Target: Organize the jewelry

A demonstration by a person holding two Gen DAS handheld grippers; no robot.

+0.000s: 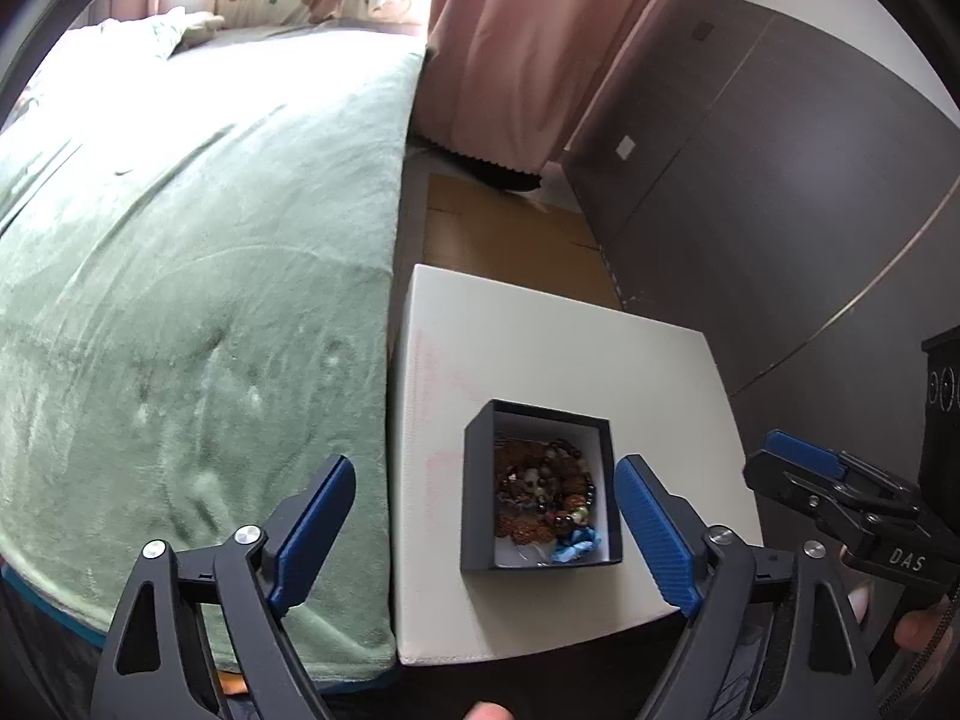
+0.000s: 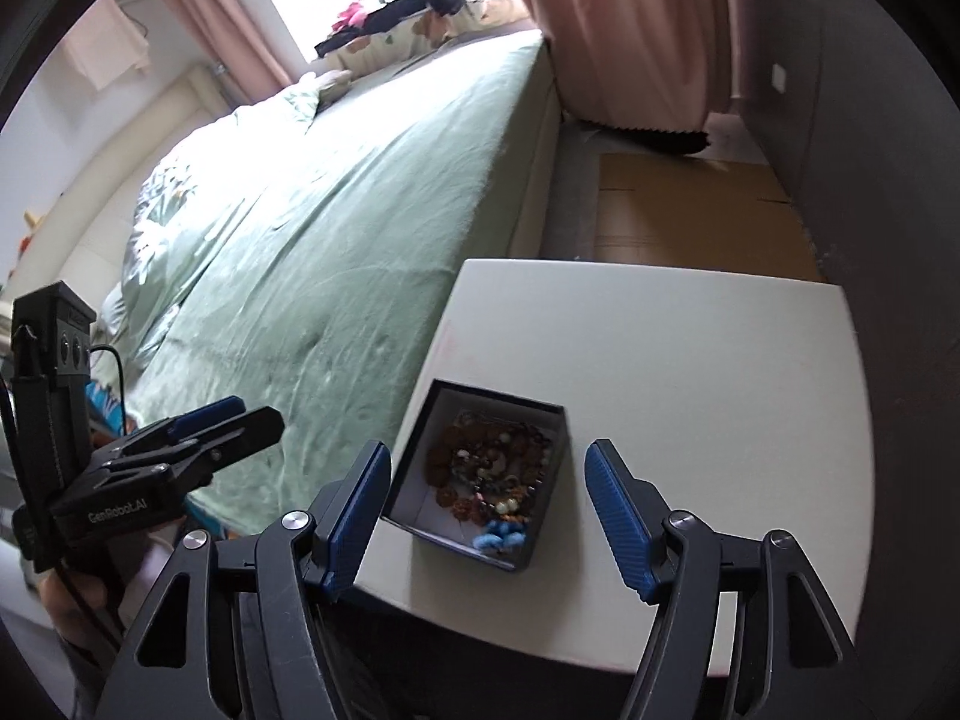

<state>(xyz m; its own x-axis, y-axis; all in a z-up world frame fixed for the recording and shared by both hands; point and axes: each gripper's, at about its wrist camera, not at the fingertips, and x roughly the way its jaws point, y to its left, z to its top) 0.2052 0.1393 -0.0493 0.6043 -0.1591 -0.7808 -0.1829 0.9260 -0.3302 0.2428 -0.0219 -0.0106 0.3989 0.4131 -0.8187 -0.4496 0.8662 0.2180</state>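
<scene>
A small black box [image 1: 474, 498] with a white lining stands open on a white table [image 1: 540, 348]. It holds a tangle of brown and dark bead bracelets [image 1: 543, 489] and a blue fabric piece [image 1: 576, 543]. My left gripper [image 1: 486, 534] is open and empty, above and in front of the box. My right gripper shows at the right edge [image 1: 804, 462]. In the right wrist view the box [image 2: 552, 516], the beads [image 2: 492, 474] and the blue piece [image 2: 498, 537] lie between the open fingers of my right gripper [image 2: 486, 516]. The left gripper [image 2: 210, 420] hovers over the bed edge.
A bed with a green blanket [image 1: 180, 276] lies against the table's left side. A pink curtain [image 1: 516, 48] hangs behind, with cardboard [image 1: 510, 234] on the floor. A dark grey cabinet [image 1: 780, 180] stands to the right.
</scene>
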